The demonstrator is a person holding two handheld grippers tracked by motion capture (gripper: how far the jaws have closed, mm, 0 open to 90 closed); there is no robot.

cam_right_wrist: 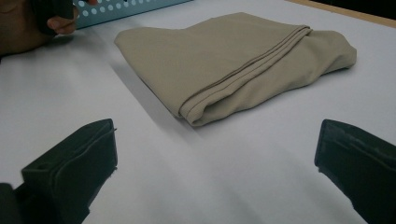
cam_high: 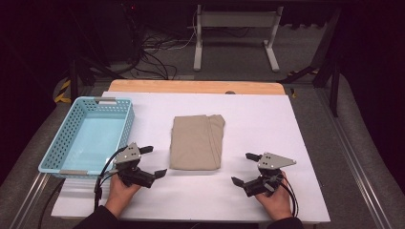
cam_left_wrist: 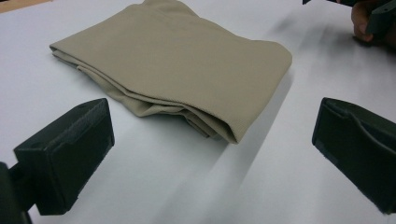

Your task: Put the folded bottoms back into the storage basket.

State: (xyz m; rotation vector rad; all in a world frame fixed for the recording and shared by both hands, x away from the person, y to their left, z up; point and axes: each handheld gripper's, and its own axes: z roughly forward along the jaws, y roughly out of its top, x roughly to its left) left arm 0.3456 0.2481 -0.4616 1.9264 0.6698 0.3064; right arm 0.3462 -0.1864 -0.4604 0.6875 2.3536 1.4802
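With both my left gripper (cam_high: 153,162) and right gripper (cam_high: 244,168) spread wide and empty, flanking the folded khaki garment (cam_high: 197,141) lying mid-table beside the blue basket (cam_high: 61,143), I feared pinching only its top layer would unfold it.

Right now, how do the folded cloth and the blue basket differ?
The cloth is tan, soft and folded flat; the basket is light blue, stiff, with perforated walls. The cloth lies mid-table between the two open grippers, left gripper and right gripper; the basket stands at the table's left edge, beside the left one. Both rest on the white tabletop, and neither is held.
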